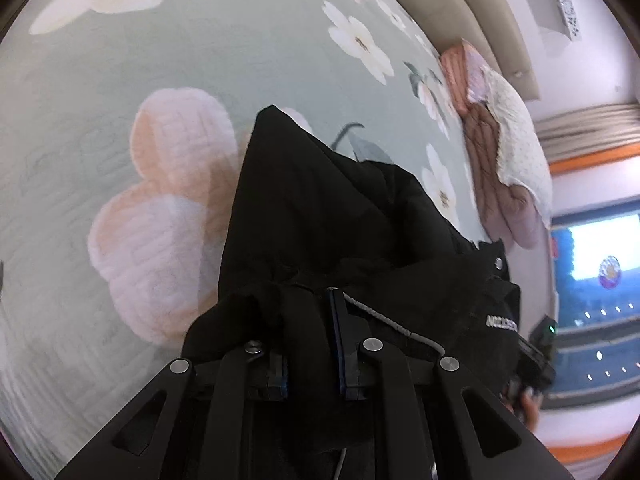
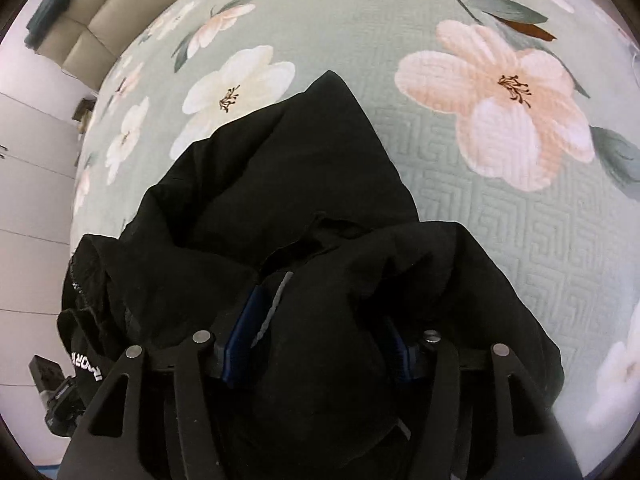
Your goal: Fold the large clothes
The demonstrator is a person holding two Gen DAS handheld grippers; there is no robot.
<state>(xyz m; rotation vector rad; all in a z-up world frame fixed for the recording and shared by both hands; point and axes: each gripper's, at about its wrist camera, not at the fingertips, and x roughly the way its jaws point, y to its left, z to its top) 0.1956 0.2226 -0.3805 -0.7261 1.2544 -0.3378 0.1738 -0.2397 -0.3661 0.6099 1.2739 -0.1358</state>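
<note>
Left wrist view: left tool (image 1: 308, 304) clamped on a bunched fold of the black jacket (image 1: 320, 208), which hangs forward over the floral bedspread (image 1: 100, 120). Jacket's pointed edge ends mid-bed; bare quilt lies to its left. A pile of pink bedding (image 1: 496, 152) sits near the bed's far edge.

Right wrist view: right tool (image 2: 320, 320), blue pads apart, with jacket (image 2: 288, 168) fabric bulging between them; grip uncertain. Open bedspread (image 2: 480, 220) lies right and ahead; bed edge lies left, beside the floor (image 2: 32, 208).

Matt black cloth jacket (image 2: 304, 184), quilted bedspread (image 2: 500, 216)
</note>
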